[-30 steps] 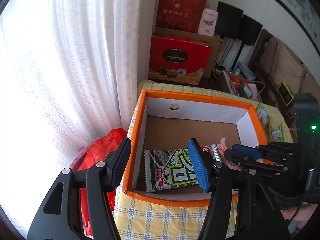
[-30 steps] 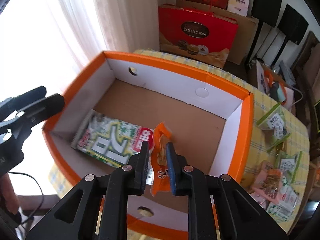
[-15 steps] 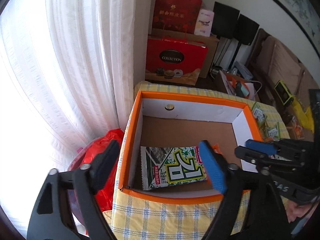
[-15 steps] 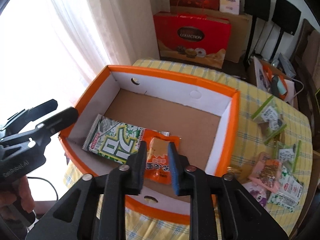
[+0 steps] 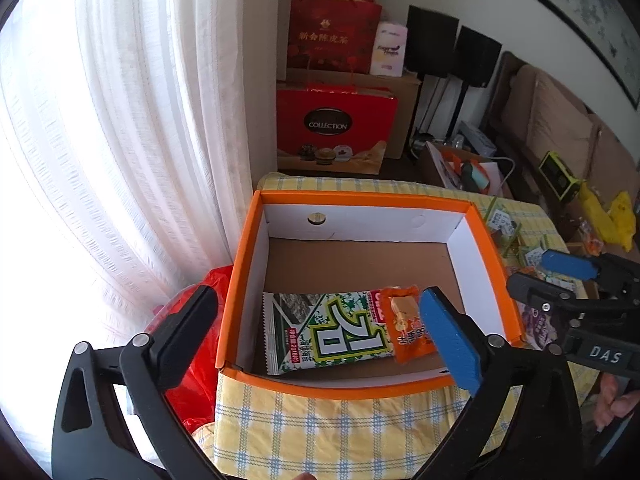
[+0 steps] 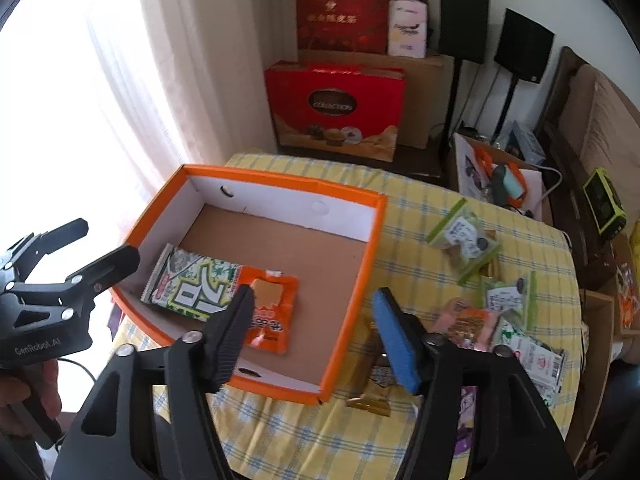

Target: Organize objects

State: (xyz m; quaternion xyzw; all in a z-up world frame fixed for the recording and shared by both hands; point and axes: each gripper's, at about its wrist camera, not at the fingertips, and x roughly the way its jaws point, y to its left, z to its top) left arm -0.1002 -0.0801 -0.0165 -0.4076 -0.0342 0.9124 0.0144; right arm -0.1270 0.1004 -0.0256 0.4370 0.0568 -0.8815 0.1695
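Right wrist view: right gripper, jaws just opened and empty, is nearer the loose packets on the table at 2 o'clock; box at 10 o'clock.

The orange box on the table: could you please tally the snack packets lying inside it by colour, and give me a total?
Green-and-white packet: 1
Orange packet: 1
Total inside the orange box: 2
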